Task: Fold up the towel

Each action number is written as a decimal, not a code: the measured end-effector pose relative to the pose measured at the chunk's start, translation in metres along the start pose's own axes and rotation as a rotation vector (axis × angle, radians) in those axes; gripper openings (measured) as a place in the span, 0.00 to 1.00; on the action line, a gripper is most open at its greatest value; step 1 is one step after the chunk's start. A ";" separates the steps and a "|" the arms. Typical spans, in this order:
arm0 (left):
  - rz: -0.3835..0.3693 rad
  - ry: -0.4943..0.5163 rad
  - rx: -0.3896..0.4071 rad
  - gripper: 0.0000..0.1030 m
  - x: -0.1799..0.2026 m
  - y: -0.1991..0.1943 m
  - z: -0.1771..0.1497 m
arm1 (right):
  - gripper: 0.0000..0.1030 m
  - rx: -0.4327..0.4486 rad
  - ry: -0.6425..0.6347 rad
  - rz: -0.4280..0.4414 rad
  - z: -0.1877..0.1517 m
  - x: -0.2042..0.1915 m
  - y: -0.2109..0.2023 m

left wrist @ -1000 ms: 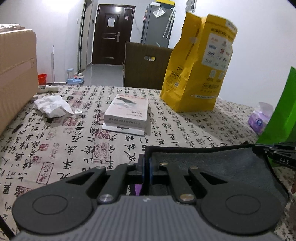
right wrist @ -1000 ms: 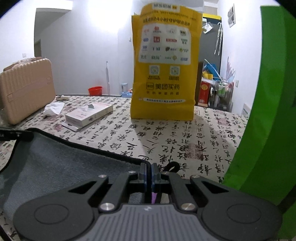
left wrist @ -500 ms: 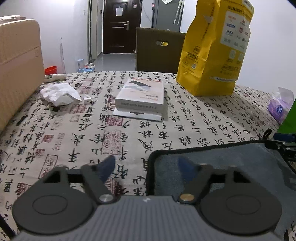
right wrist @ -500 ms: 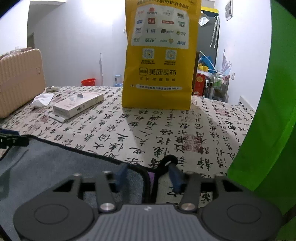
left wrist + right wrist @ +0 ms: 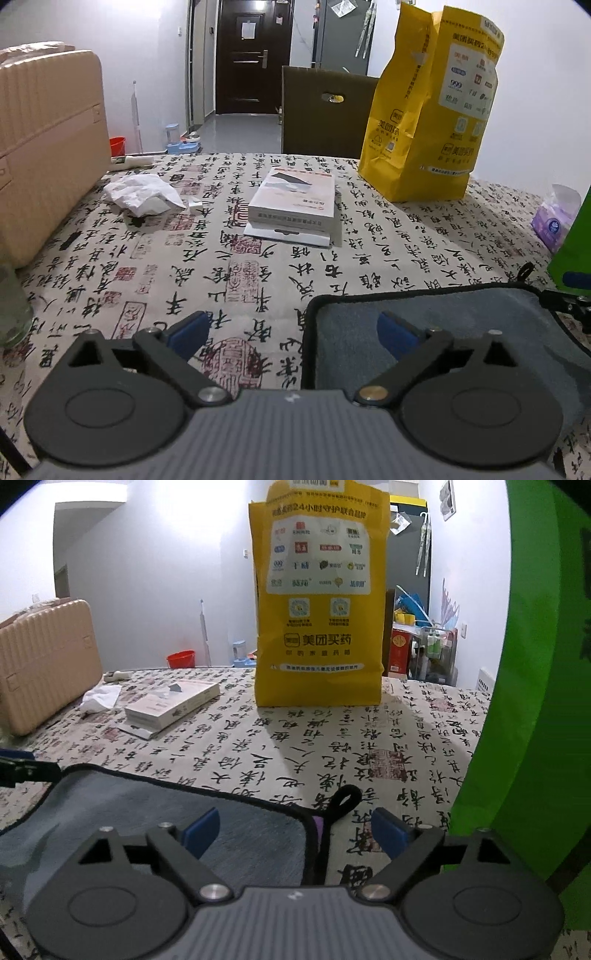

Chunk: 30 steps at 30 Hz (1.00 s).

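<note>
A dark grey towel [image 5: 461, 314] with a black hem lies flat on the calligraphy-print tablecloth [image 5: 221, 266]. My left gripper [image 5: 291, 332] is open and empty, its jaws astride the towel's left corner edge. In the right wrist view the towel [image 5: 129, 812] lies at lower left, with its black hanging loop [image 5: 343, 797] at the right corner. My right gripper [image 5: 295, 829] is open and empty, its jaws astride that corner. The other gripper's tip shows at the edge of each view [image 5: 569, 302] [image 5: 22, 768].
A tall yellow paper bag [image 5: 432, 107] stands at the back. A white box on a booklet [image 5: 291, 199], crumpled paper [image 5: 142, 188], a beige suitcase [image 5: 44, 147], a tissue pack [image 5: 554, 221] and a green bag [image 5: 524, 686] at the right surround the towel.
Both grippers were shut on the towel's corners and held them up. Both have opened and let go, and the towel now lies flat on the table.
</note>
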State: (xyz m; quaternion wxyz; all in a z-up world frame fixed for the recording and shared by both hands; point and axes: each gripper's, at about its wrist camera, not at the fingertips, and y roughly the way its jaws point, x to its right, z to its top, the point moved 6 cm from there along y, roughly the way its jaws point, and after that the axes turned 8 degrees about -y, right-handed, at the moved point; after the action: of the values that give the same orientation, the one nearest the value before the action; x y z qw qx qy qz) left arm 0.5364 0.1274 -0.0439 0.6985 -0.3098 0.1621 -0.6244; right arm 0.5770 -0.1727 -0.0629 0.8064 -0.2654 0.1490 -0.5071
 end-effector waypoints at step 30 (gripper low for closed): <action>-0.001 -0.014 0.041 1.00 0.004 -0.099 -0.047 | 0.95 0.088 0.013 0.016 -0.025 -0.037 -0.101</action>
State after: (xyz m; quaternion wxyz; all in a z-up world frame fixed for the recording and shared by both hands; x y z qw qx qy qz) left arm 0.4317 0.1097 -0.0161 0.7056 -0.2997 0.1443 -0.6257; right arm 0.4727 -0.1814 -0.0261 0.8205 -0.2251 0.1337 -0.5082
